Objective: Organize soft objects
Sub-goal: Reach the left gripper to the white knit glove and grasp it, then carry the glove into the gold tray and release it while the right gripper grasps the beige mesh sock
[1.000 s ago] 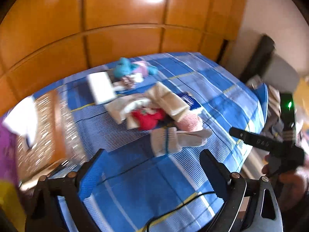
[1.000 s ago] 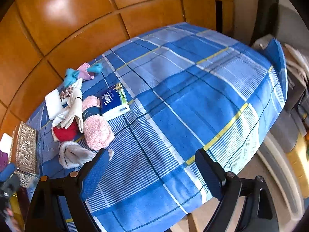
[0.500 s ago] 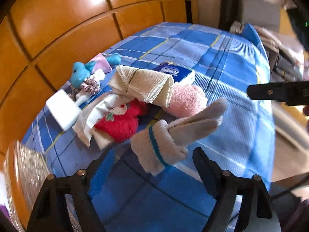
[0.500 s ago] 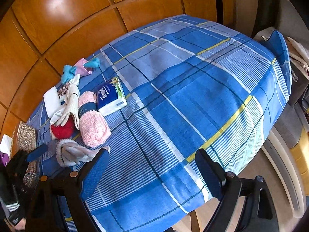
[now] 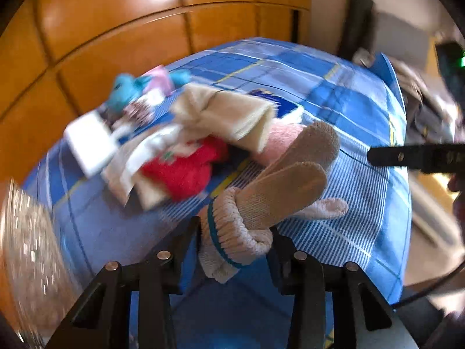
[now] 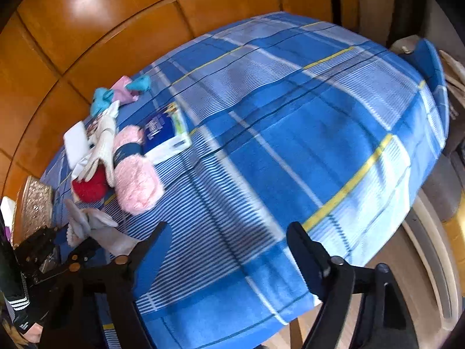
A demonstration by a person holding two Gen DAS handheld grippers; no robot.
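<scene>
1. Blue plaid desk (image 6: 290, 133) is carrying the soft pile at its left
2. Left claw (image 5: 235, 232), jaws just closing, is clenching onto grey sock bundle (image 5: 261, 203), beginning pickup
3. Right claw (image 6: 226, 241) is hanging released, jaws narrowing, nothing between

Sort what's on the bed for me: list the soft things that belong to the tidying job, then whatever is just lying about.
Belongs to the job:
- grey sock bundle, with the left gripper closing around it
- pink fluffy sock
- red fluffy item
- cream knit item
- turquoise soft piece

Just lying about:
- tissue pack
- flat white box
- patterned metallic box
</scene>
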